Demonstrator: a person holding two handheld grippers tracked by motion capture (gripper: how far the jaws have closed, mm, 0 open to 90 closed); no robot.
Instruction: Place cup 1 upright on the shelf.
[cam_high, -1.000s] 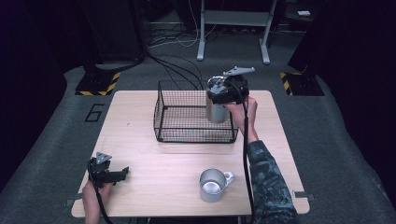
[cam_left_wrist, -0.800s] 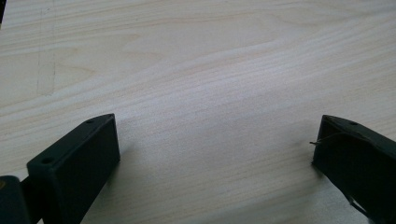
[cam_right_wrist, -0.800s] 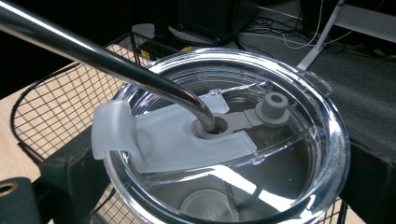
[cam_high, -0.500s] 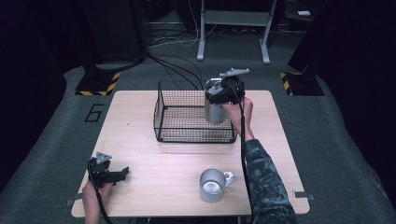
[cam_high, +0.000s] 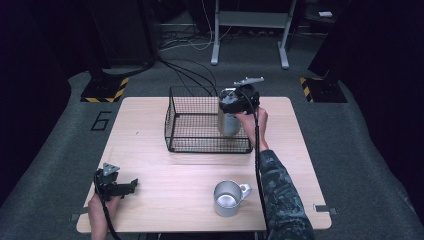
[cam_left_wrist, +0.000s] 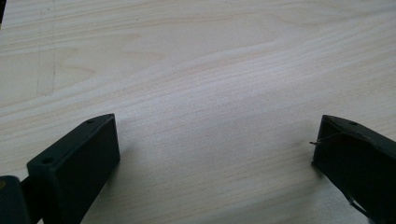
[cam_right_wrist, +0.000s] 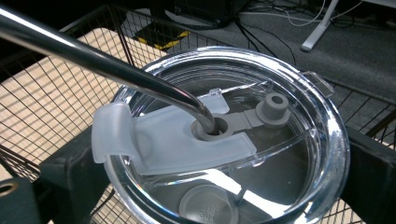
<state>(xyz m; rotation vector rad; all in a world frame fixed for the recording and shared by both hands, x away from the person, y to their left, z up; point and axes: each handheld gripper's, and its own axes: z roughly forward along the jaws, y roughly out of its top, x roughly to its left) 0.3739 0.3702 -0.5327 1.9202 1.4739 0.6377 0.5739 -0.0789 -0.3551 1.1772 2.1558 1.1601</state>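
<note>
- Where the pale wood tabletop (cam_high: 165, 165) nears the person, the left gripper (cam_high: 116, 186) rests, jaws wide.
- Farther off, the right gripper (cam_high: 235, 102) clamps a steel tumbler (cam_high: 228, 122) upright, lid up, in the wire basket (cam_high: 200, 127).
- Grey carpet lies beyond.

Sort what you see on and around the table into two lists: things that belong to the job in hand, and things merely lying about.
In the job:
right gripper
tumbler with clear lid and metal straw
wire basket

Lying about:
mug
left gripper, open over bare table
cables on the floor
</note>
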